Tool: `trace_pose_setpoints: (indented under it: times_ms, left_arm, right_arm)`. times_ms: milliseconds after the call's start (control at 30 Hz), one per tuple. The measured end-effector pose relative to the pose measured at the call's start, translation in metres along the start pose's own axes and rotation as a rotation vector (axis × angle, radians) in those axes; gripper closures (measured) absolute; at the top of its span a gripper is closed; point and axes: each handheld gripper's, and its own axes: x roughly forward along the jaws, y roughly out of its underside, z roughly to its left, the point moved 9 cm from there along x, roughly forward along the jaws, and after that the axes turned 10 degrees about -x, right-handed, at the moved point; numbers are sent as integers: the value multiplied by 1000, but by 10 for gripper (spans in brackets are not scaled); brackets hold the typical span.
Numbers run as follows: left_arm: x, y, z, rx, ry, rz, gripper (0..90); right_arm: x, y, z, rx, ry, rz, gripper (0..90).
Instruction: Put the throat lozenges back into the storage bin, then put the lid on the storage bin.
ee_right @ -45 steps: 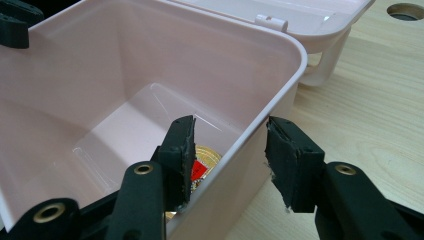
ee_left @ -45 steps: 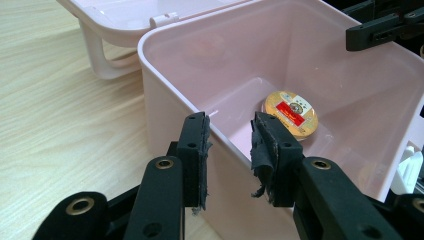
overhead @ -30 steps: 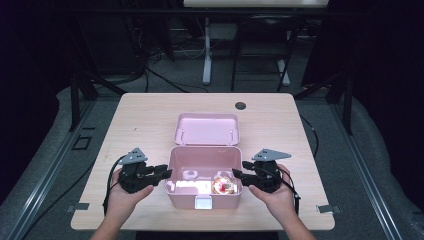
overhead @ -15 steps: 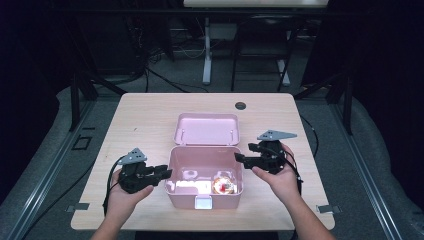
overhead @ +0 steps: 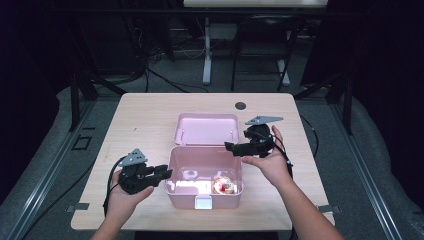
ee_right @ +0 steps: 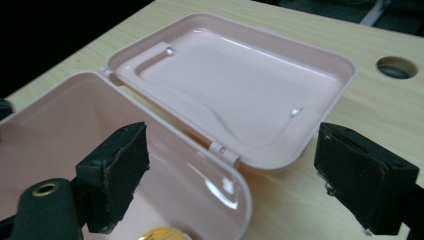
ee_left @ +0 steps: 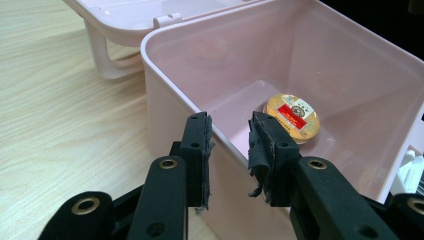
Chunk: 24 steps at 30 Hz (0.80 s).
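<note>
A pink box [overhead: 172, 172] stands open at the table's near middle, its lid [overhead: 206, 129] lying flat behind it. Inside lies a round gold and red item [overhead: 223, 186]; it is on the box floor [ee_left: 292, 117] in the left gripper view. My left gripper [overhead: 162, 173] is at the box's left wall [ee_left: 165, 95], and its jaws [ee_left: 230, 145] close narrowly on that wall's rim. My right gripper [overhead: 232, 147] hovers wide open over the box's back right corner. In the right gripper view its jaws [ee_right: 230, 145] frame the lid [ee_right: 235, 95] and the hinge.
A round cable hole [overhead: 240, 106] sits in the table near its far edge. The box's white latch [overhead: 202, 202] faces the person. Bare wood lies left and right of the box. Dark floor, cables and frame legs surround the table.
My right gripper has lifted from the box's near right side and moved back toward the hinge and lid. The left gripper and the box have stayed put.
</note>
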Motion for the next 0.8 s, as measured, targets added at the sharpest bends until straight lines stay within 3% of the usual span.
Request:
trace_pose_setpoints:
  times_ms: [267, 333, 433, 567, 800]
  left_arm:
    - [0, 0, 0, 2, 1, -2, 691]
    - [0, 0, 0, 2, 0, -4, 691]
    - [0, 0, 0, 3, -2, -6, 691]
    - [0, 0, 0, 5, -6, -6, 692]
    - [0, 1, 0, 7, -6, -7, 691]
  right_arm:
    - [13, -7, -14, -25, 53, 4, 314]
    - [14, -8, -19, -15, 73, 4, 336]
    - [18, -9, -25, 9, 63, -4, 428]
    - [23, -9, -35, 31, 93, -2, 477]
    - [36, -9, -49, 68, 149, 21, 476]
